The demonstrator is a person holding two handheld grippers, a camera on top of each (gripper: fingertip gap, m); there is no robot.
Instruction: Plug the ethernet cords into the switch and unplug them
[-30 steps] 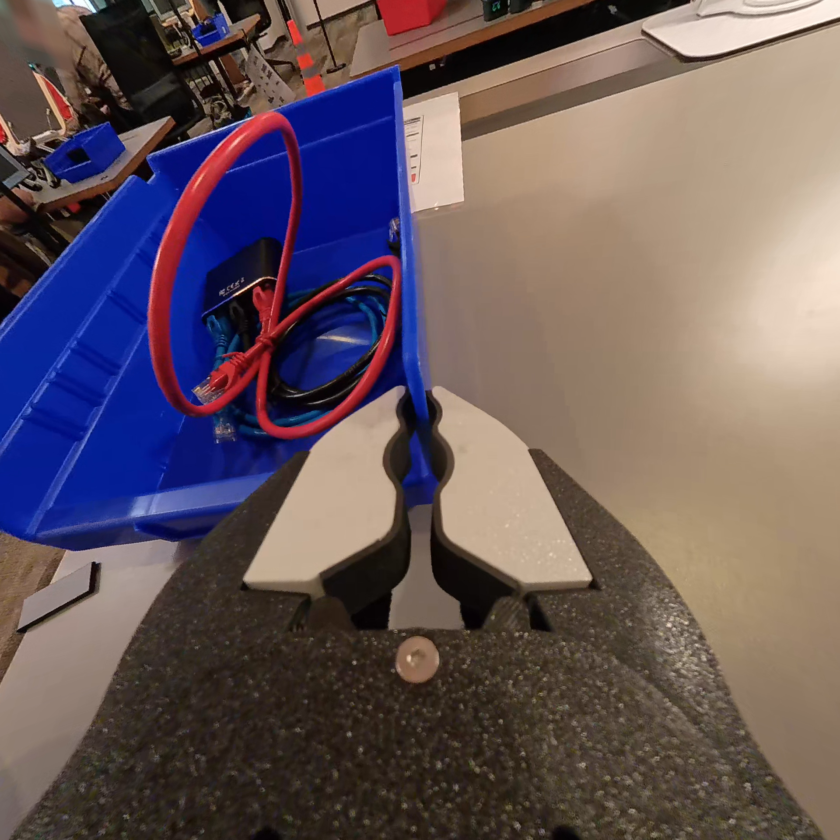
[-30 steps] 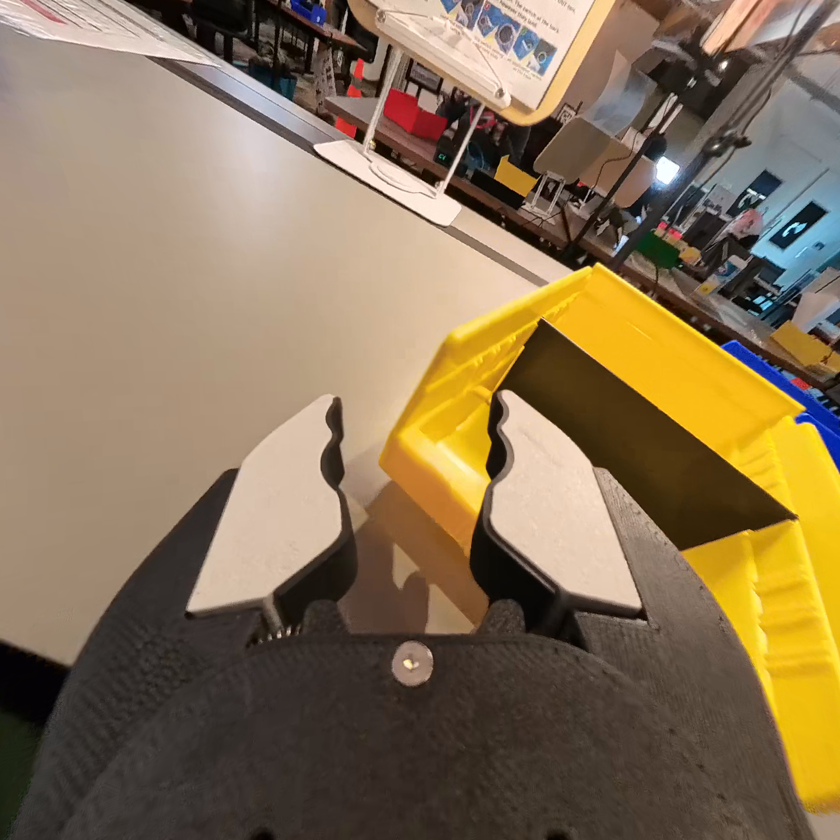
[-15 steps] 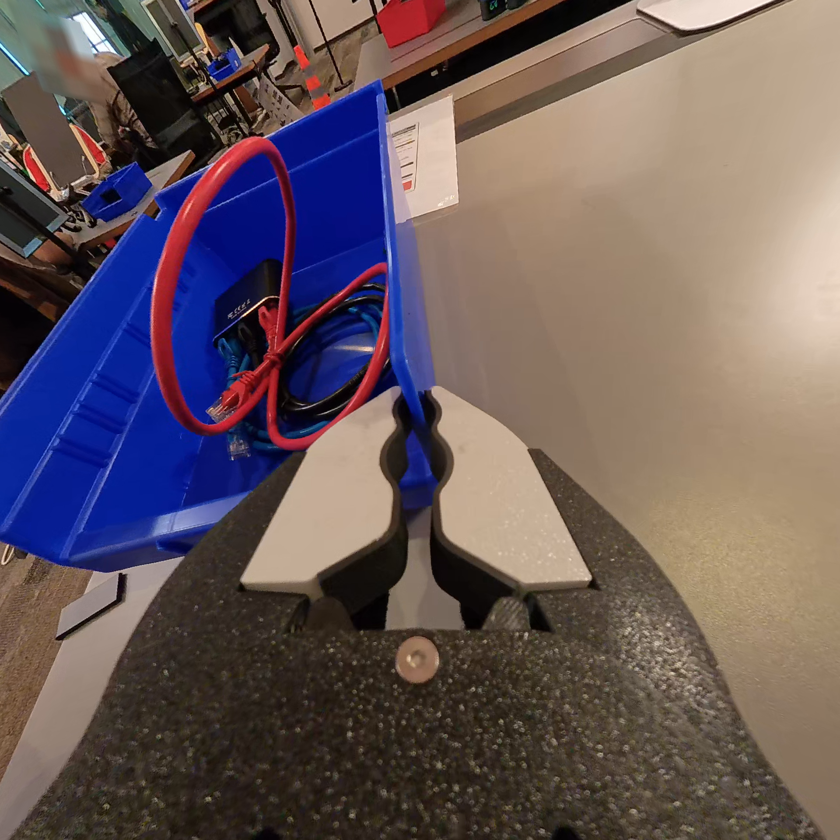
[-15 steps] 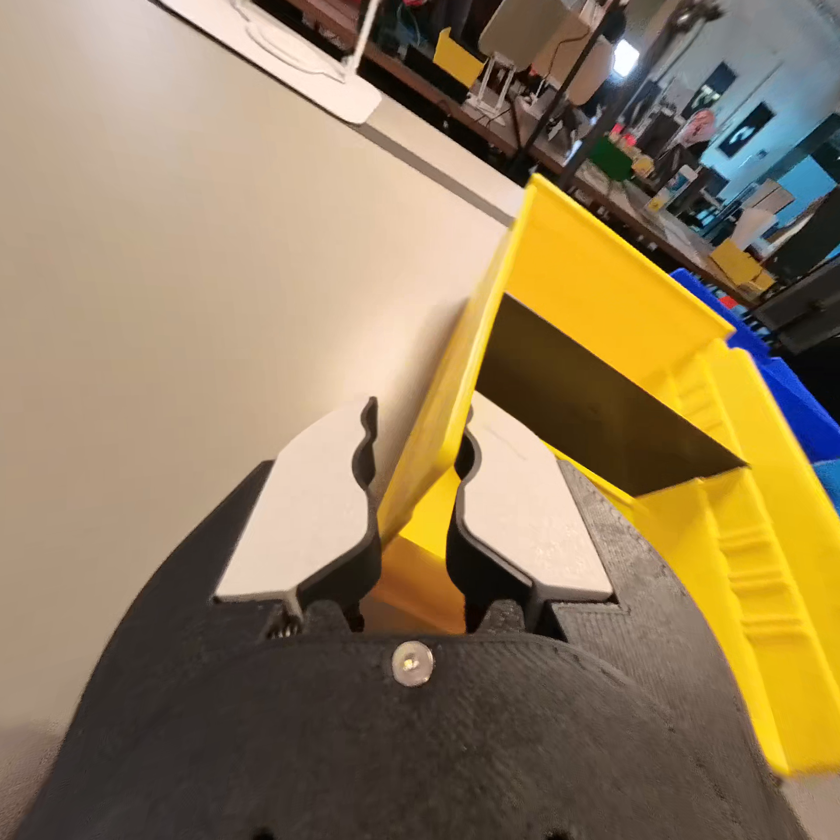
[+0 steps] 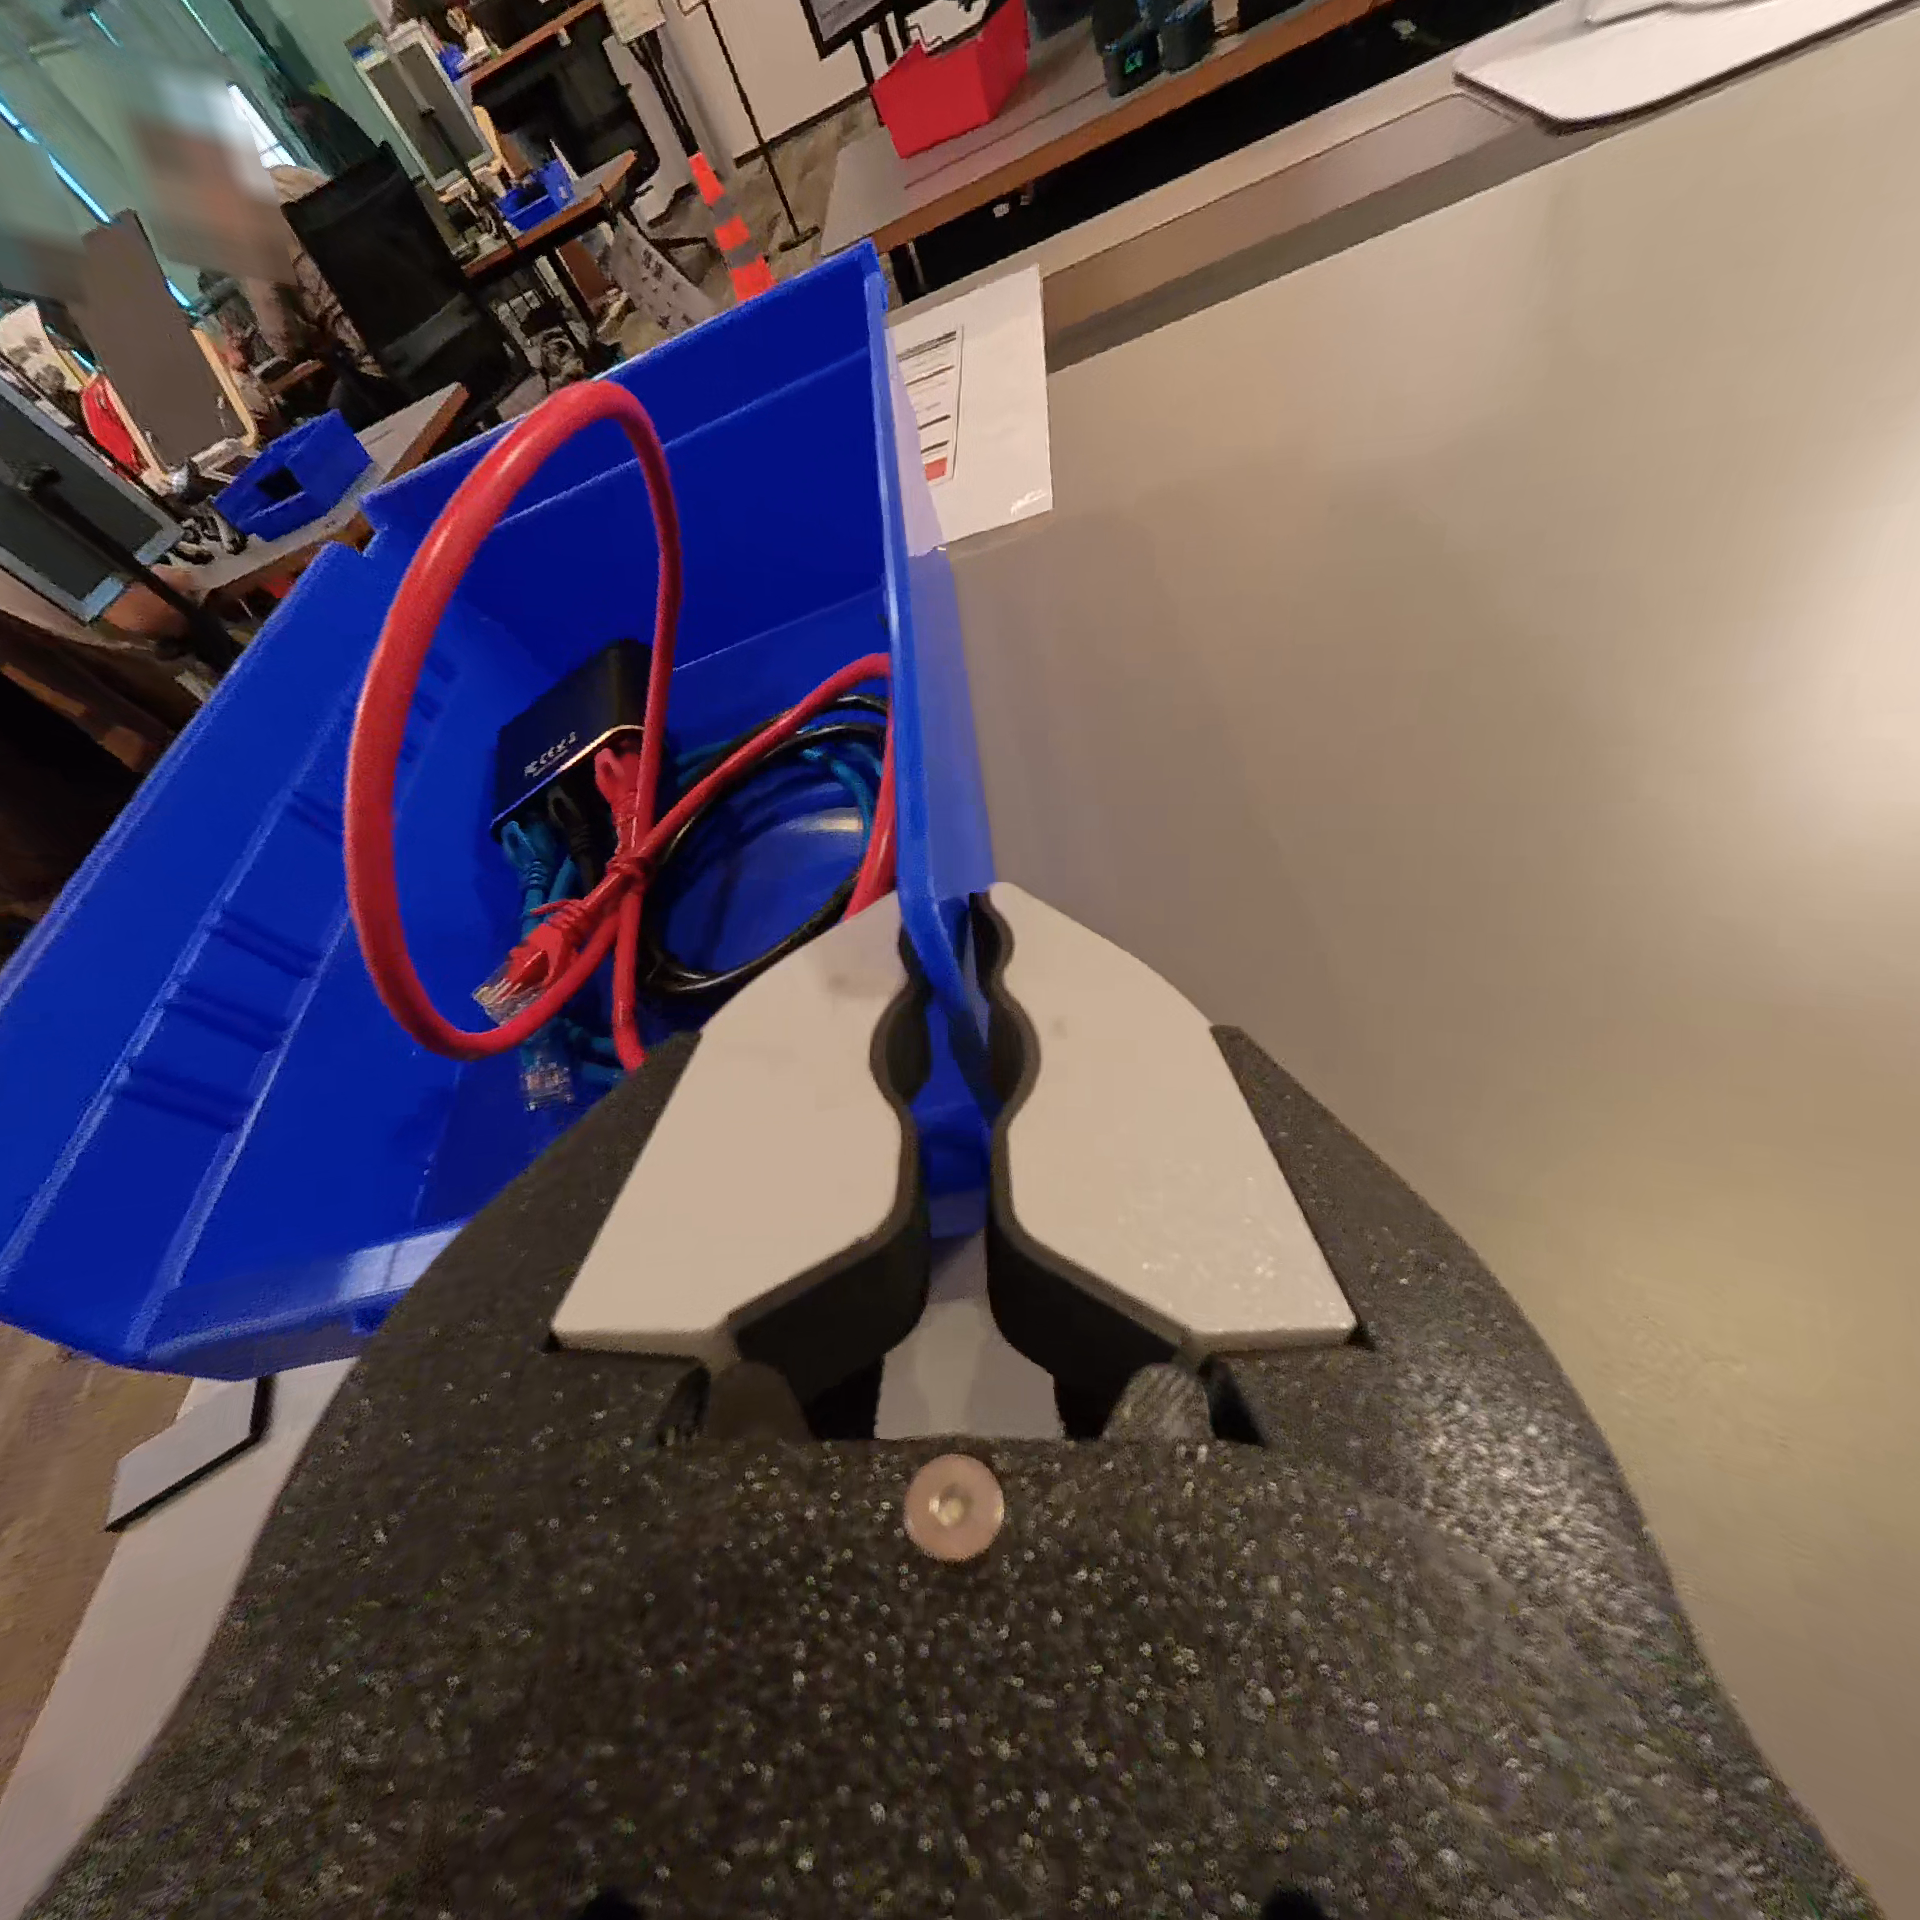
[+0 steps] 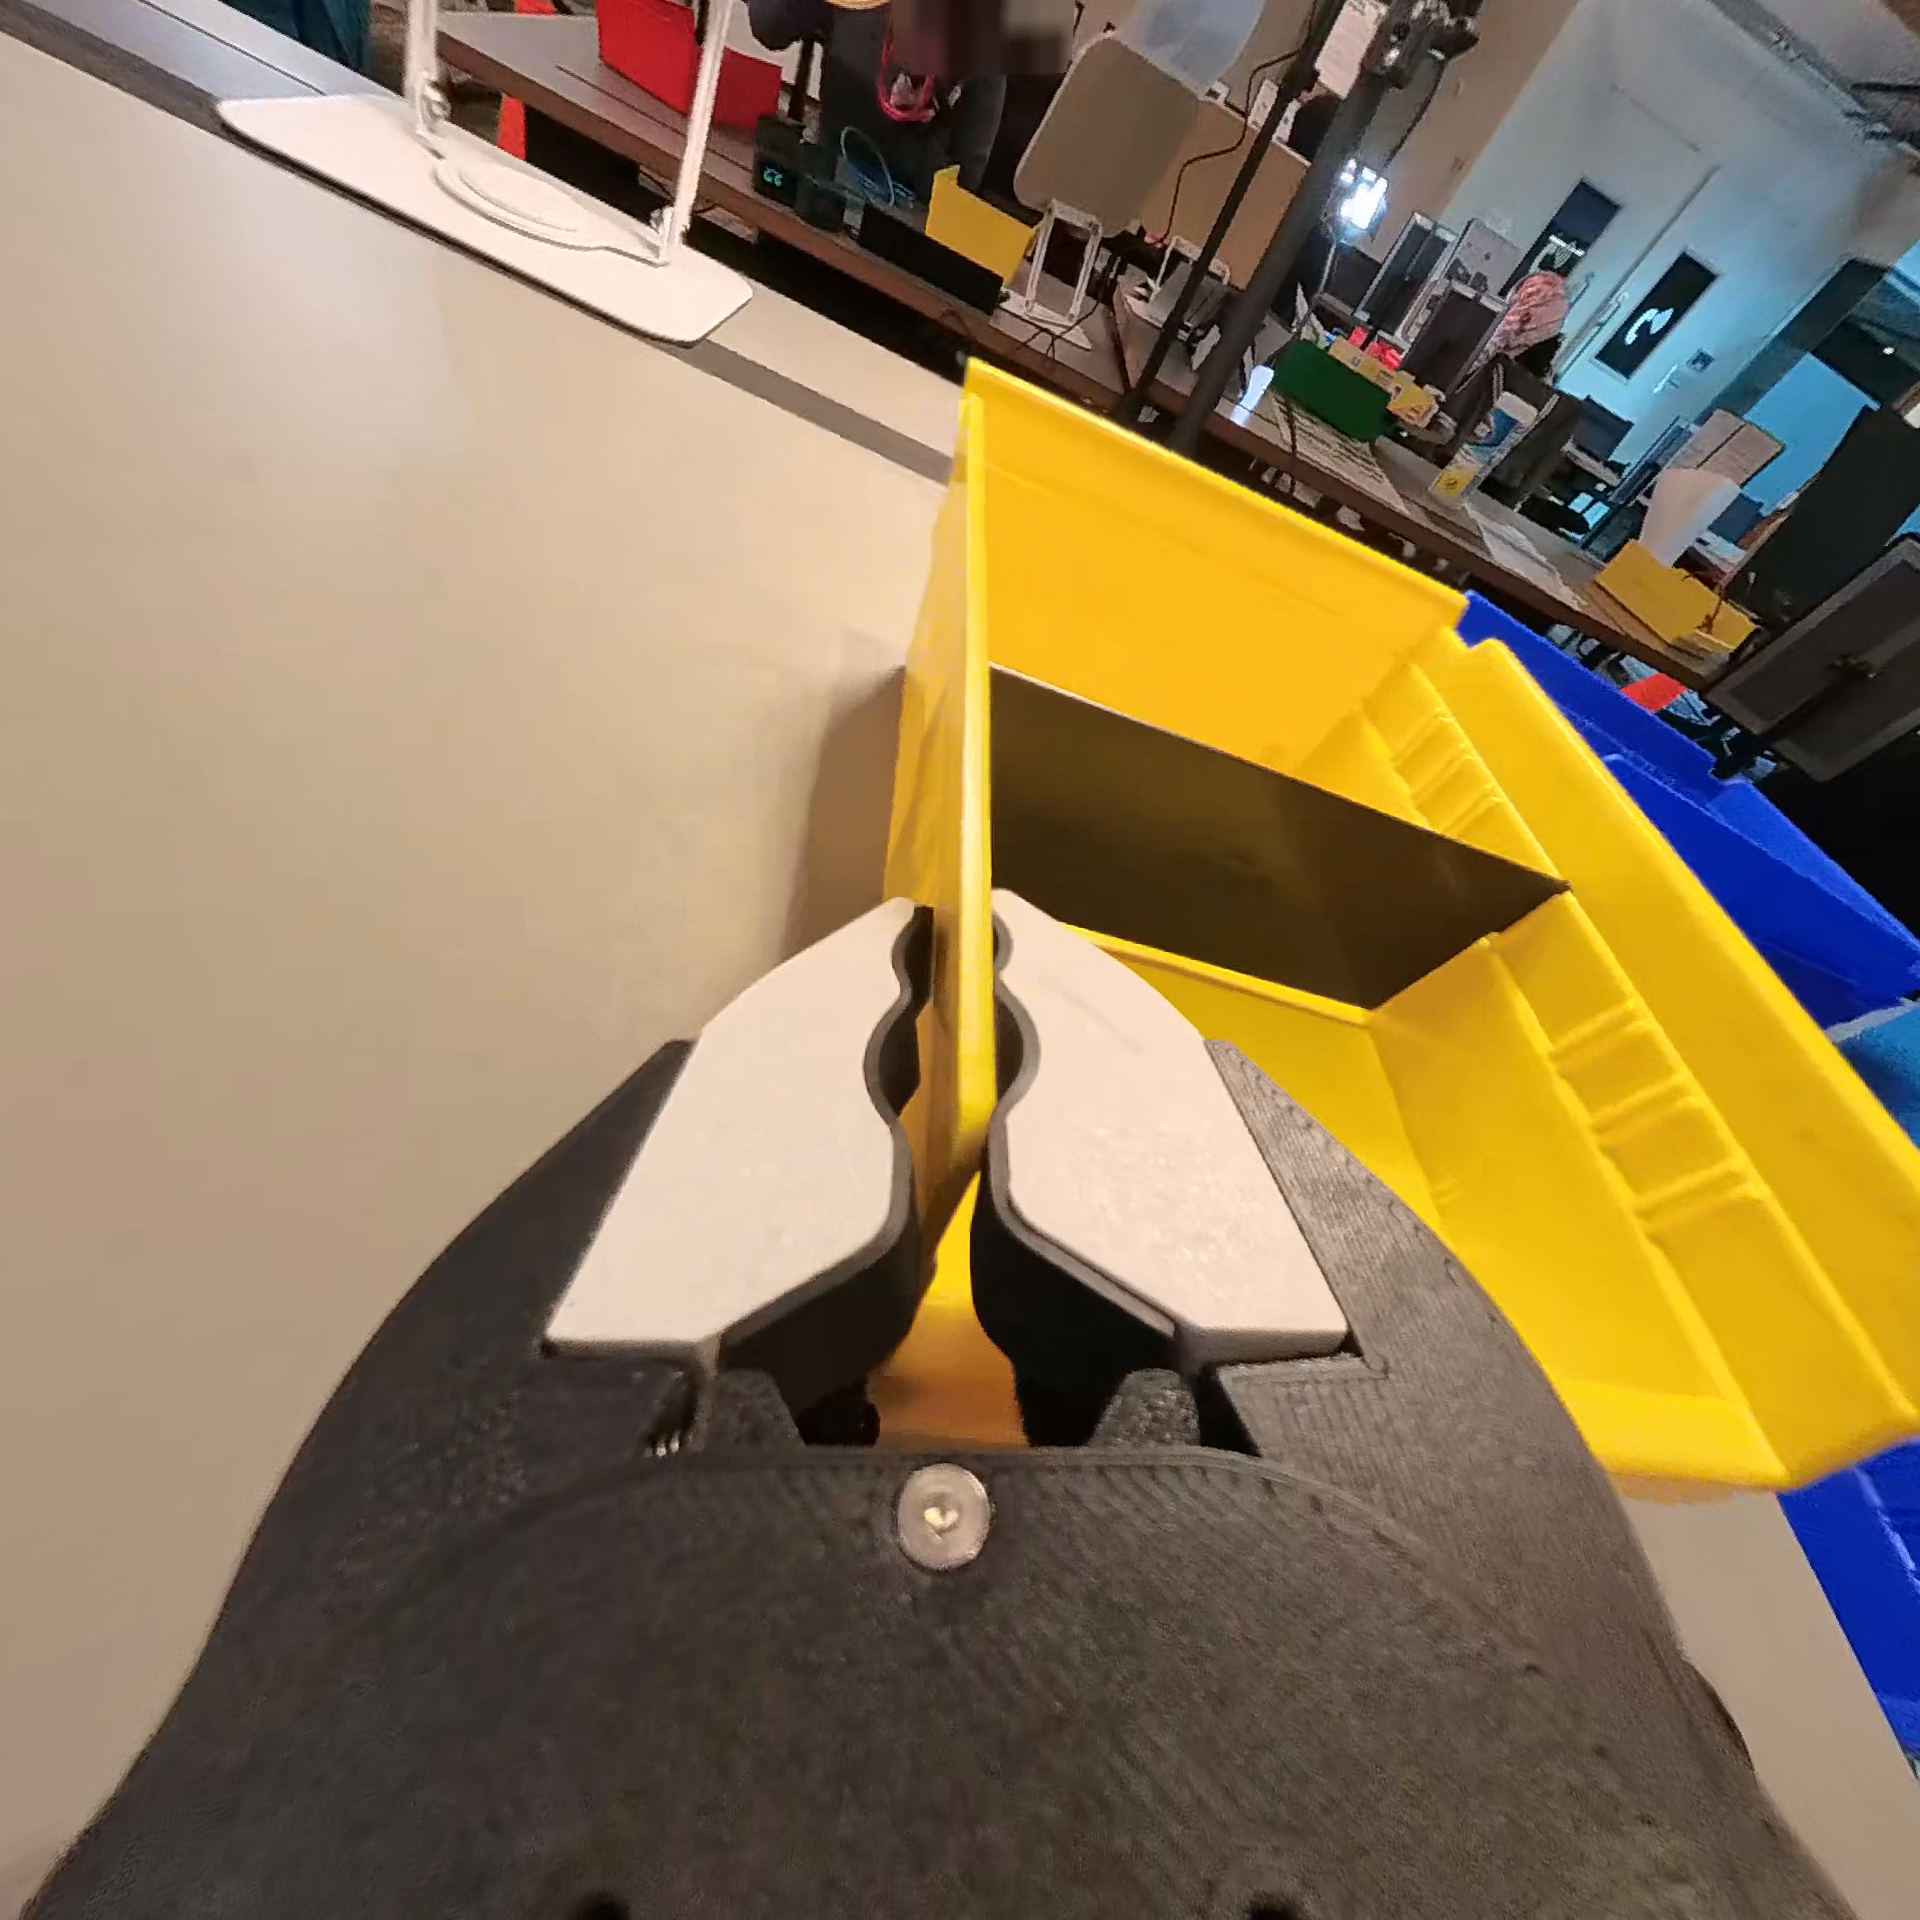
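In the left wrist view a blue bin [image 5: 249, 1039] holds a small black switch [image 5: 582, 743], a looped red ethernet cord [image 5: 395, 665], a blue cord [image 5: 545, 1039] and a black cord [image 5: 727, 966]. My left gripper [image 5: 940, 914] is shut on the bin's right wall at its near corner. In the right wrist view my right gripper [image 6: 954, 914] is shut on the left wall of a yellow bin [image 6: 1558, 1039], which has a black divider [image 6: 1226, 831] across it.
The bins rest on a grey table [image 5: 1455, 831] [image 6: 364, 675]. A white printed sheet [image 5: 987, 416] lies beyond the blue bin. A white stand base [image 6: 499, 218] sits at the far table edge. More blue bins [image 6: 1766, 862] lie right of the yellow one. Other tables stand behind. Left tips to right tips: about 65 centimetres.
My right gripper moved onto the yellow bin's left wall and closed on it. My left gripper kept its hold on the blue bin wall, and the view has shifted slightly.
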